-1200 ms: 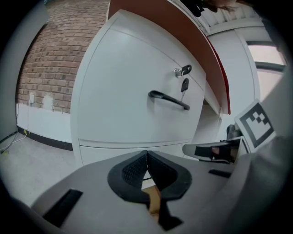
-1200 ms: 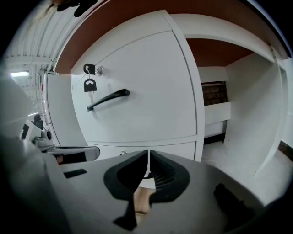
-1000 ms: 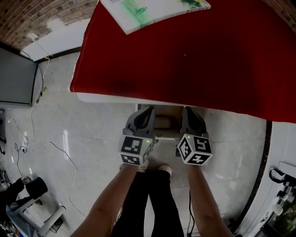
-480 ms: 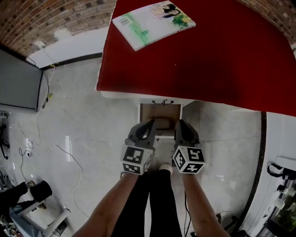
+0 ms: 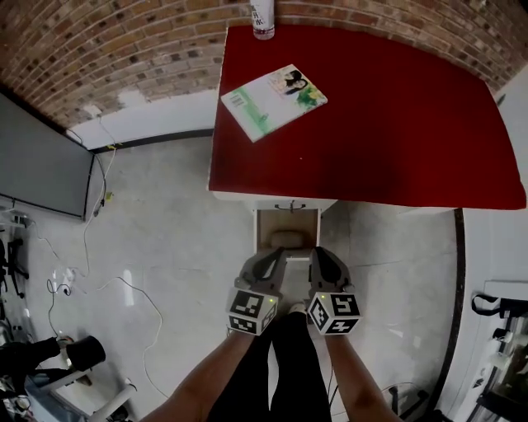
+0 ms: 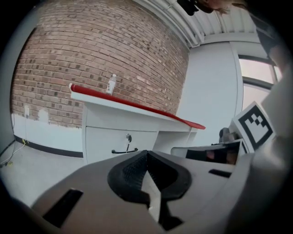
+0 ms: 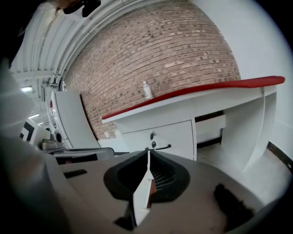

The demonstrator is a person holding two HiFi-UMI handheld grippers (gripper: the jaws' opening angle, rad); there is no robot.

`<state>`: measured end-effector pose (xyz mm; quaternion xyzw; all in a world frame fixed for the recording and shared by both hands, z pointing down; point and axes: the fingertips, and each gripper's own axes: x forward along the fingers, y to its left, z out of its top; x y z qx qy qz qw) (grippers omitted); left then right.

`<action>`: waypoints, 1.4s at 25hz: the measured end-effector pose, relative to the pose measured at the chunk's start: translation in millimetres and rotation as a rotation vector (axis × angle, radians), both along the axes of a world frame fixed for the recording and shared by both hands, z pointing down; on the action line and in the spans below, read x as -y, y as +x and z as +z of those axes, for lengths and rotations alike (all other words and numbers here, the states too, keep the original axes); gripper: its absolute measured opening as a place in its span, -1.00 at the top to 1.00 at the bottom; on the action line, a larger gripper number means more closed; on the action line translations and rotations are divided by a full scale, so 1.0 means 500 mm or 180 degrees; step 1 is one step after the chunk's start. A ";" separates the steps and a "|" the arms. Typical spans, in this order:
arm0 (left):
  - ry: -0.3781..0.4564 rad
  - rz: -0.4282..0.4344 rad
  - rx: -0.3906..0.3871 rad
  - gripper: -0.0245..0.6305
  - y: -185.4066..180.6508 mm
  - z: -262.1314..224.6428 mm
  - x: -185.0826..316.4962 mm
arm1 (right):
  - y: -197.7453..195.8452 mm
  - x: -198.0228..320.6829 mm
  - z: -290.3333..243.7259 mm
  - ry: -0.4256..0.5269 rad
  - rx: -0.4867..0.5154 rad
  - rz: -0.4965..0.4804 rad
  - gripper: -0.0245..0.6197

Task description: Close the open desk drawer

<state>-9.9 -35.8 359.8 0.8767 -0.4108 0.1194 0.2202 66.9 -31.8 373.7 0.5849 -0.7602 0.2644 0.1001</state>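
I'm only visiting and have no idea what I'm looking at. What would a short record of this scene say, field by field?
furniture: desk with a red top, against a brick wall
on top: book; bottle at the back edge
drawer: drawer pulled out toward the person, open
left tool: left gripper, jaws together, empty, near the drawer's front
right tool: right gripper, jaws together, empty, beside the left one

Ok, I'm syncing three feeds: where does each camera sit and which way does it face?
Head view: on the person's head, looking down at the red-topped white desk, its open drawer, forearms, left gripper, right gripper.
Left gripper view: on the left gripper, facing the desk front past its shut jaws.
Right gripper view: on the right gripper, likewise, jaws shut.
Shared: the desk's black handle.
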 end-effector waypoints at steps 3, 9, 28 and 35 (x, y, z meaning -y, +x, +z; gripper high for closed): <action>0.0025 0.0049 -0.0080 0.90 -0.003 -0.074 -0.031 | -0.013 -0.026 -0.078 0.0099 0.0082 -0.0016 0.90; 0.0153 0.0321 -0.0085 0.90 -0.006 -0.217 -0.093 | -0.040 -0.095 -0.242 0.0315 0.0227 -0.0165 0.90; 0.0293 0.0451 -0.0253 0.90 -0.032 -0.424 -0.155 | -0.035 -0.170 -0.484 0.0629 0.0048 -0.0084 0.90; 0.0319 0.0328 -0.0174 0.90 -0.064 -0.423 -0.129 | -0.054 -0.170 -0.489 0.0656 0.0037 -0.0198 0.90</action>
